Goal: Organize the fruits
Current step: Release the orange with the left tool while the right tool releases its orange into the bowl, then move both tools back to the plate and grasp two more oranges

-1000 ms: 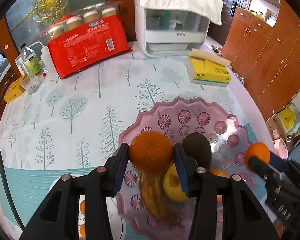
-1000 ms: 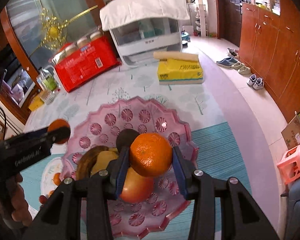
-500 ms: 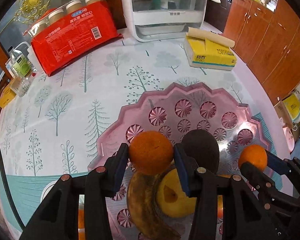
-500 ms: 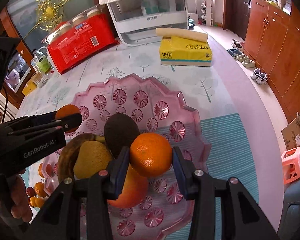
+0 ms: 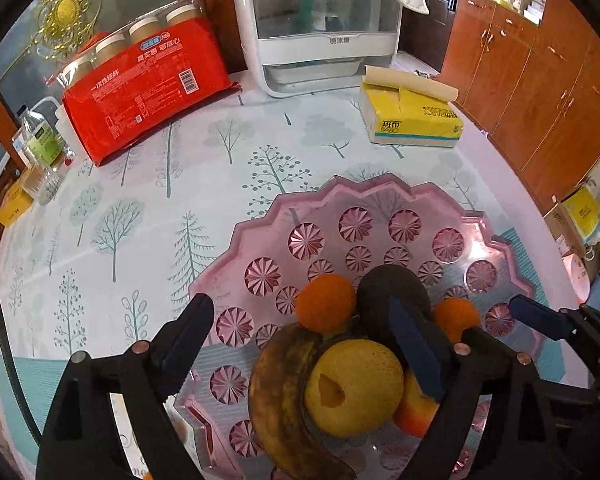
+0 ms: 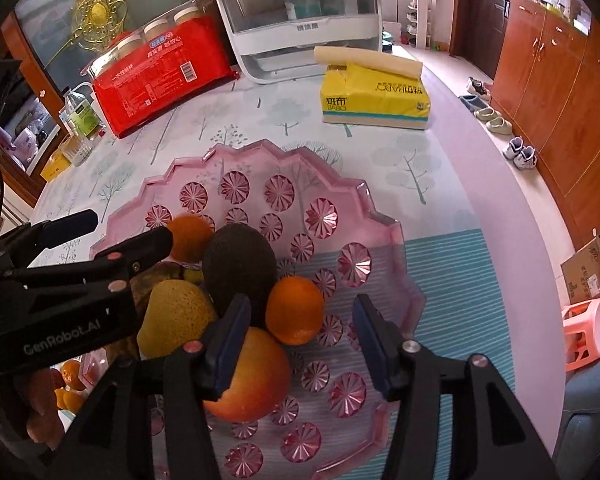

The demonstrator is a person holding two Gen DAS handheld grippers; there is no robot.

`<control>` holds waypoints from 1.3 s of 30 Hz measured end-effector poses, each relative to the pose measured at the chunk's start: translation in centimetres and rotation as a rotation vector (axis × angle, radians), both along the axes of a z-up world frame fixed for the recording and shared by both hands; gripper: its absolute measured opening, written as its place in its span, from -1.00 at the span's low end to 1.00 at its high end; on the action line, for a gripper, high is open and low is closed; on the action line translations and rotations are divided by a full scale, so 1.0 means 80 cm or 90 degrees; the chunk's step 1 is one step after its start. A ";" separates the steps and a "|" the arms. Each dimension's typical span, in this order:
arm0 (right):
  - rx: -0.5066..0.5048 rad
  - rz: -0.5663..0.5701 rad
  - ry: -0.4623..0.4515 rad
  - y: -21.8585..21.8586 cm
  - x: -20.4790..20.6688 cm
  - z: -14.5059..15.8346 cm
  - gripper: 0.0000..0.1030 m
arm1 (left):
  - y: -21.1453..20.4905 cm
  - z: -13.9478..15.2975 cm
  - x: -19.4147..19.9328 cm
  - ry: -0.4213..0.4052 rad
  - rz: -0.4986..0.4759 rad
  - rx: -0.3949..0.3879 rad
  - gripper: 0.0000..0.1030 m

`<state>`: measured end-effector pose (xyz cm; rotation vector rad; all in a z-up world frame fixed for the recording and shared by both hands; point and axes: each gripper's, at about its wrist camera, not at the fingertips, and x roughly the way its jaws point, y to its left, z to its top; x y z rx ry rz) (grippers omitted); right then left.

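Note:
A pink scalloped dish (image 5: 340, 184) (image 6: 260, 146) holds a browned banana (image 5: 276, 392), a yellow pear (image 5: 352, 388) (image 6: 176, 316), a dark avocado (image 5: 392, 292) (image 6: 240, 264) and a red-orange apple (image 6: 248, 376). My left gripper (image 5: 300, 316) hangs over the dish, its jaws opening wide. One orange (image 5: 326, 302) lies free between them, against the banana and avocado. My right gripper (image 6: 300, 305) is opening too. A second orange (image 6: 296, 308) rests between its blue pads (image 6: 232, 332), touching neither, and leans on the avocado and apple.
At the back stand a red pack of paper cups (image 5: 144, 92), a white appliance (image 5: 320, 40) and a yellow tissue pack (image 5: 412, 120). A bottle (image 5: 40, 140) stands at the far left. Small fruits (image 6: 68, 384) lie left of the dish. The table edge (image 6: 500, 200) curves on the right.
Both grippers sank toward the dish, then opened. Each orange left its pads and now lies in the dish among the other fruit.

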<state>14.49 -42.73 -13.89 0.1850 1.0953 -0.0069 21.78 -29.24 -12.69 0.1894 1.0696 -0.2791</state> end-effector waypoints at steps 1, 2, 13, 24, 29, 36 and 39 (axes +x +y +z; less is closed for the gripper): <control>-0.002 0.001 0.000 0.000 -0.001 0.001 0.07 | 0.002 0.001 -0.001 0.001 0.004 -0.005 0.72; -0.002 0.002 0.000 0.000 -0.001 0.001 0.07 | 0.005 0.002 -0.002 0.005 0.009 -0.013 0.72; -0.001 0.000 -0.005 -0.001 -0.009 0.009 0.07 | 0.015 0.017 -0.024 -0.019 0.012 0.004 0.72; -0.012 0.007 -0.018 0.008 -0.025 0.024 0.07 | 0.022 0.045 -0.053 -0.048 0.010 -0.027 0.72; -0.018 0.010 -0.024 0.014 -0.034 0.033 0.07 | 0.029 0.057 -0.066 -0.049 0.010 -0.031 0.72; -0.029 0.015 -0.038 0.025 -0.050 0.049 0.07 | 0.047 0.071 -0.081 -0.045 0.022 -0.044 0.72; -0.033 0.015 -0.042 0.030 -0.056 0.055 0.07 | 0.056 0.076 -0.085 -0.047 0.034 -0.049 0.72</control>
